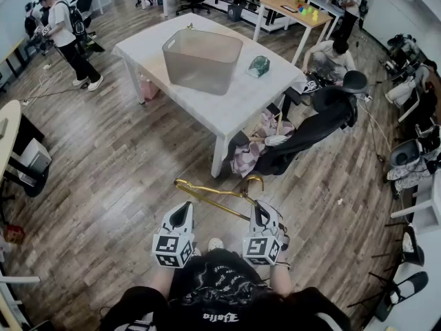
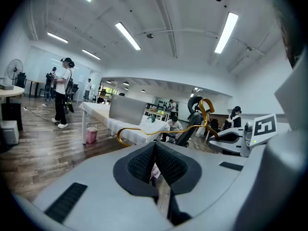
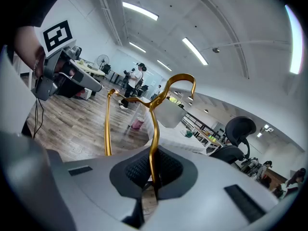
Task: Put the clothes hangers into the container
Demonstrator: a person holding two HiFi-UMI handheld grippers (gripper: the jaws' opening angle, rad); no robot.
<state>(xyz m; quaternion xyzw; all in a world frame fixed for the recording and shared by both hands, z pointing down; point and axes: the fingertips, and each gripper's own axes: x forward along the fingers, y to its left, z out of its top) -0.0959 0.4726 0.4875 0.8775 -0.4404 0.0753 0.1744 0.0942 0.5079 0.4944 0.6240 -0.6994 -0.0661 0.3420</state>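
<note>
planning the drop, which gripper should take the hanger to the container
Right: the right gripper is shut on the gold hanger; the left gripper is shut and empty.

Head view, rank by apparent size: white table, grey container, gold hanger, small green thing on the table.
1. white table
2. grey container
3. gold hanger: it spans about as wide as the container, but it is thin wire and nearer the camera, so this pair is unsure
4. small green thing

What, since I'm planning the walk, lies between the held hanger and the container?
Head view: bare wooden floor, then the white table's near corner, separate the gold hanger from the container.
</note>
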